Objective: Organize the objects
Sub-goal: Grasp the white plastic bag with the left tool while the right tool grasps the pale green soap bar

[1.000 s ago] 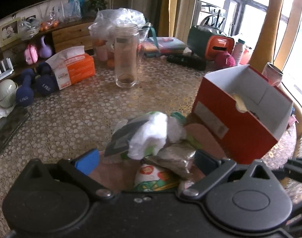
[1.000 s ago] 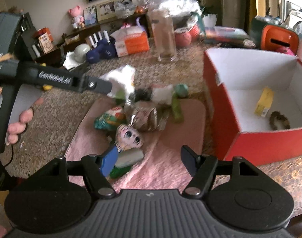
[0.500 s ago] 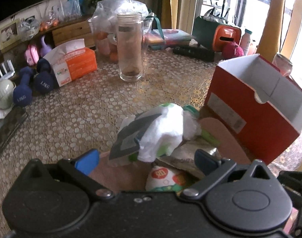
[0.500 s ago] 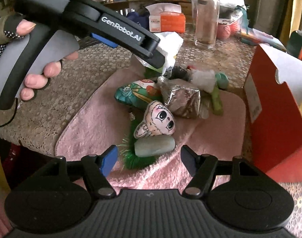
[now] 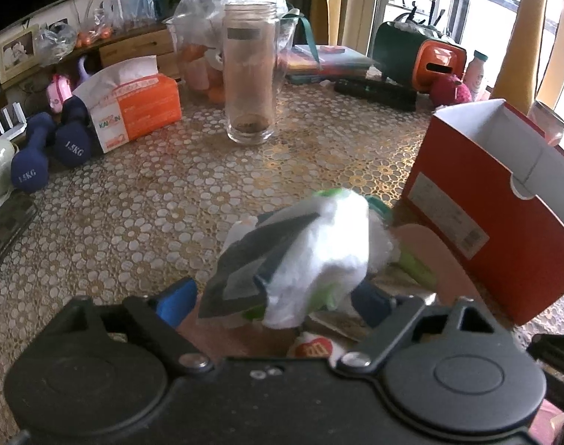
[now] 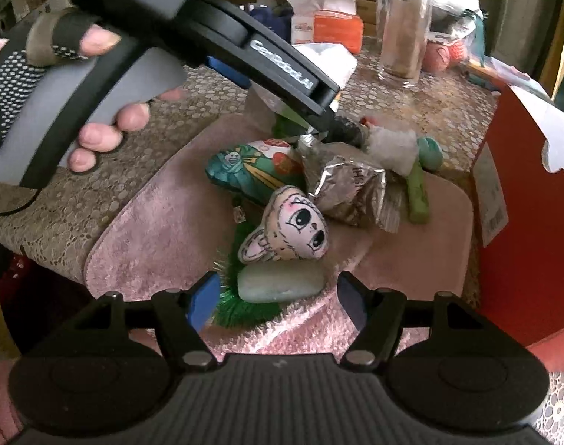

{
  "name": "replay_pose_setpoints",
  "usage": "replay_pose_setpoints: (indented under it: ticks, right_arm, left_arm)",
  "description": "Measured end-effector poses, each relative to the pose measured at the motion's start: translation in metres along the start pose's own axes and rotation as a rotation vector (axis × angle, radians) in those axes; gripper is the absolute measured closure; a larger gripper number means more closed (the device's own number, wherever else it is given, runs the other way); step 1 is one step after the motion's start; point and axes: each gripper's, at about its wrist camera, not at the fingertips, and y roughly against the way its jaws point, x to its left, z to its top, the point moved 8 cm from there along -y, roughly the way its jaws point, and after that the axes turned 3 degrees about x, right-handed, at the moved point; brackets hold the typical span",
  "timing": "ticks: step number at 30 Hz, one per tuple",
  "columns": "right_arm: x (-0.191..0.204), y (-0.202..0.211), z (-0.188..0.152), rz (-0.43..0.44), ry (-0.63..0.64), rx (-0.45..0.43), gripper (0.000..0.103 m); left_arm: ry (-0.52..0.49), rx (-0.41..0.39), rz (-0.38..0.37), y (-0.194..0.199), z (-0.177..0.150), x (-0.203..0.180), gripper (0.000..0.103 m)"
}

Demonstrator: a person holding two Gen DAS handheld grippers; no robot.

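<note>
Beside the red box point(image 6: 519, 200), left tongs point(image 5: 278, 296) closing around white packet point(image 5: 319, 244); right tongs point(image 6: 278, 300) spread.

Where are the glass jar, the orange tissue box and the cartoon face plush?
glass jar point(image 5: 249, 74), left wrist view, on the middle of its clear wall.
orange tissue box point(image 5: 148, 109), left wrist view, on its orange front face.
cartoon face plush point(image 6: 300, 224), right wrist view, between its two eyes.

A heap of small things lies on a pink towel point(image 6: 163, 230) — a white-and-grey packet point(image 5: 300, 252) raised above the rest, a green printed snack bag point(image 6: 244, 170), a crumpled silver foil pouch point(image 6: 348, 189), a cartoon-face plush point(image 6: 293, 226) propped on a pale green block point(image 6: 280, 284). Just beside the towel stands an open red box point(image 5: 504, 222) — upright, white inside.
</note>
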Motion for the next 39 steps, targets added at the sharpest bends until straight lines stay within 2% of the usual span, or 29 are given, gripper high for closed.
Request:
replay_pose_setpoints:
  ticks: [2, 10, 14, 15, 17, 20, 21, 22, 23, 33, 39]
  right_arm:
    - [0.002, -0.001, 0.0, -0.001, 0.021, 0.002, 0.034]
    - [-0.002, -0.007, 0.001, 0.005, 0.02, 0.01, 0.034]
    - [-0.002, -0.004, 0.001, 0.012, 0.015, 0.003, 0.036]
    - [-0.001, -0.003, 0.0, 0.014, 0.012, 0.001, 0.04]
    - [0.0, -0.003, 0.0, 0.017, 0.009, 0.002, 0.044]
    - [0.0, -0.002, -0.002, 0.002, 0.012, 0.001, 0.052]
    - [0.0, -0.002, -0.002, -0.004, 0.011, 0.003, 0.053]
    - [0.0, -0.001, -0.002, -0.005, 0.008, 0.003, 0.053]
    - [0.0, 0.0, -0.003, -0.006, 0.004, 0.001, 0.053]
    - [-0.001, 0.014, -0.006, -0.017, -0.023, -0.023, 0.053]
    - [-0.013, 0.034, -0.011, -0.019, -0.085, -0.05, 0.053]
  left_arm:
    - [0.002, 0.009, 0.003, -0.003, -0.001, 0.002, 0.025]
    - [0.019, 0.001, -0.011, -0.003, 0.0, 0.009, 0.035]
    - [0.028, -0.002, -0.022, -0.002, 0.0, 0.009, 0.043]
    - [0.029, -0.004, -0.023, -0.001, 0.0, 0.009, 0.044]
    - [0.028, -0.009, -0.026, 0.001, 0.001, 0.008, 0.055]
    - [0.03, -0.007, -0.021, 0.001, 0.002, 0.007, 0.063]
    - [0.031, -0.011, -0.022, 0.002, 0.002, 0.007, 0.065]
    - [0.031, -0.016, -0.022, 0.003, 0.002, 0.008, 0.077]
    - [0.035, -0.017, -0.024, 0.004, 0.003, 0.008, 0.097]
    - [0.041, -0.038, -0.03, 0.015, 0.004, 0.01, 0.098]
    - [0.022, -0.056, -0.023, 0.032, 0.004, 0.009, 0.098]
